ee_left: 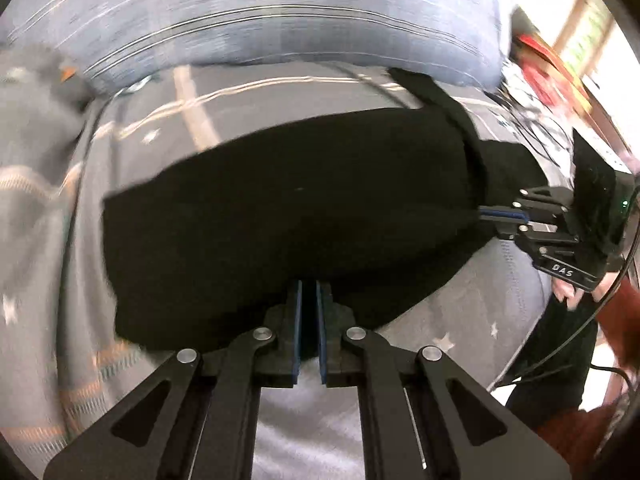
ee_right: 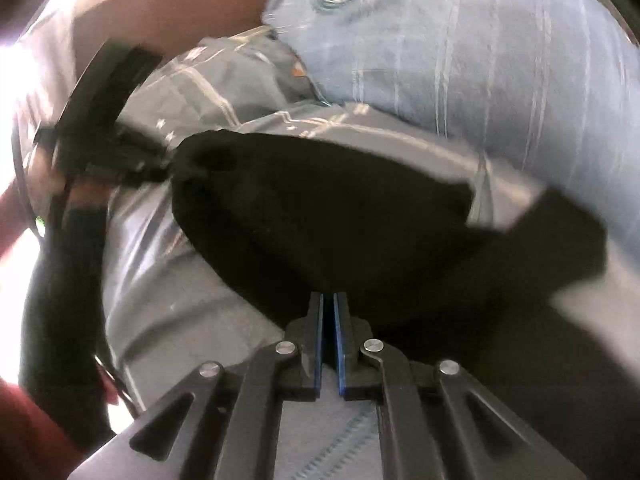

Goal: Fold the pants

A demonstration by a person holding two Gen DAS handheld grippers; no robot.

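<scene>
Nearest us in the left wrist view, our left hand-held gripper (ee_left: 309, 286) is clamped on the near edge of the black pants (ee_left: 280, 208), which lie across the grey bed cover (ee_left: 132, 128). From the right wrist view, our right hand-held gripper (ee_right: 329, 298) pinches the pants' edge too, below the striped pillow (ee_right: 480, 52).

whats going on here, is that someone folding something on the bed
A person is folding black pants on a bed with a grey patterned blanket, holding a two-finger gripper in each hand. The left gripper is shut on the near edge of the fabric, and the right gripper is shut on another edge. Both views are blurred. A blue striped pillow lies behind the pants.
</scene>
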